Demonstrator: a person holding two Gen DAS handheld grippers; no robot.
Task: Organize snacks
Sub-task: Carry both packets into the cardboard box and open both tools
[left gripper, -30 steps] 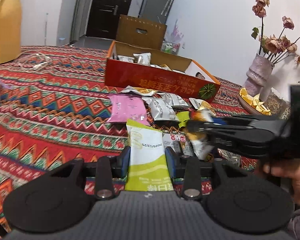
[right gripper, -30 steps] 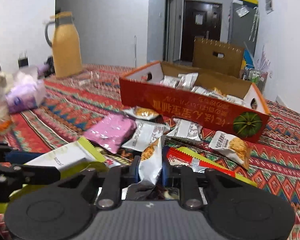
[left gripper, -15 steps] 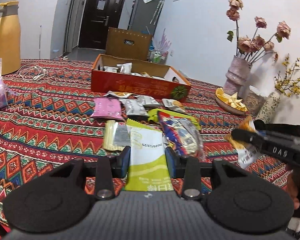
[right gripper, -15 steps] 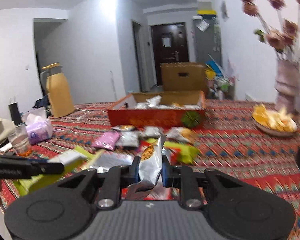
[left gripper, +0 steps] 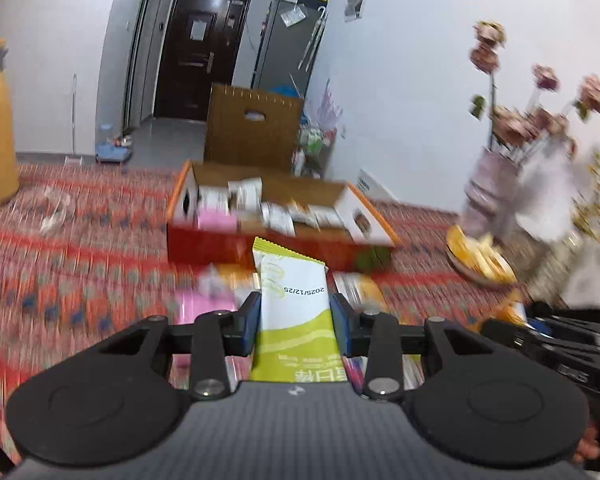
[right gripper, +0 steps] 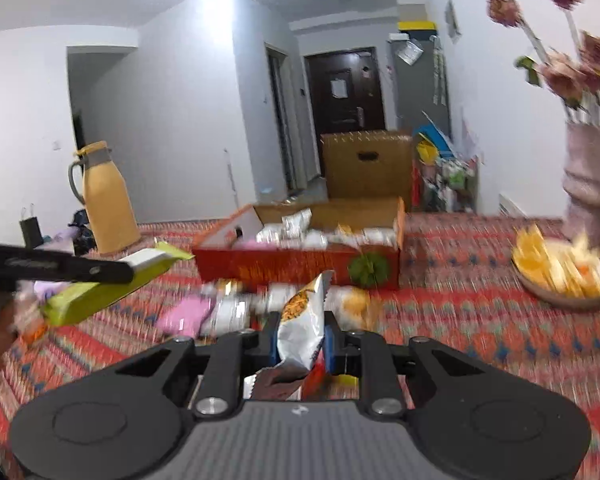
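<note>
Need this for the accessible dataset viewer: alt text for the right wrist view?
The right gripper is shut on a silver snack packet, facing an open orange box of snacks across a patterned tablecloth. At left, the left gripper holds a green-and-white packet.

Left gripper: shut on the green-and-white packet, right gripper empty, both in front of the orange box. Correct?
Not quite. The right gripper is not empty: the right wrist view shows its fingers shut on a silver-and-orange snack bag. The left gripper does hold the green-and-white packet, in front of the orange box.
</note>
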